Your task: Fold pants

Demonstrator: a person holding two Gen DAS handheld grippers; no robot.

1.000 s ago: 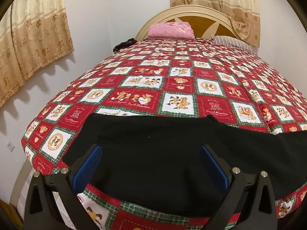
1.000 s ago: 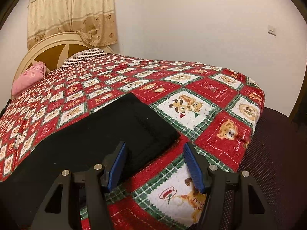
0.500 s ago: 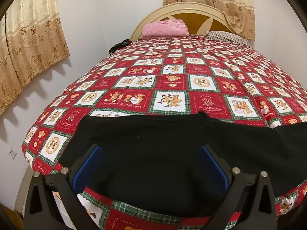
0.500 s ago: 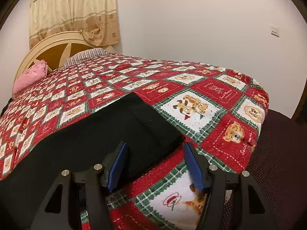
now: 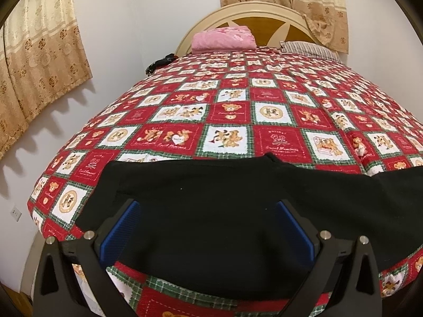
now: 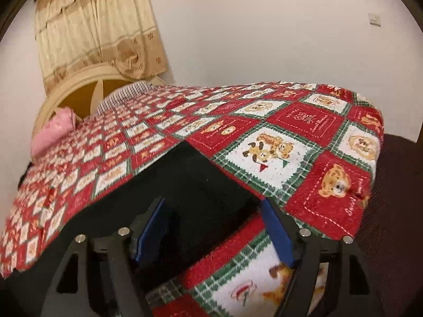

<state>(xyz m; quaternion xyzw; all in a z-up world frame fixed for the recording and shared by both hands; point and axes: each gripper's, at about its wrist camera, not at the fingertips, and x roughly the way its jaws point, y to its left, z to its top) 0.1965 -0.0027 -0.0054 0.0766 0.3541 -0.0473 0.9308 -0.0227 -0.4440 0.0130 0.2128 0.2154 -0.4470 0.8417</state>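
Black pants [image 5: 211, 206] lie flat across the near edge of the bed, on a red bear-patterned quilt [image 5: 230, 111]. My left gripper [image 5: 207, 227] is open, its blue pads [image 5: 120, 227] spread wide just over the waist end of the pants. In the right wrist view the leg end of the pants [image 6: 185, 185] lies near the bed's corner. My right gripper [image 6: 214, 229] is open and low over the hem corner, one pad [image 6: 150, 229] above the black cloth, the other at its edge.
A pink folded cloth [image 5: 223, 38] and a striped pillow [image 5: 309, 50] lie by the headboard [image 5: 253, 17]. A dark object [image 5: 161, 62] sits at the far left bed edge. Curtains [image 5: 34, 66] hang on the walls. A dark chair seat [image 6: 396, 211] stands right of the bed corner.
Both grippers have moved slightly forward and lower toward the pants. The right gripper has closed in on the hem corner. Both stay open; the pants have not moved.
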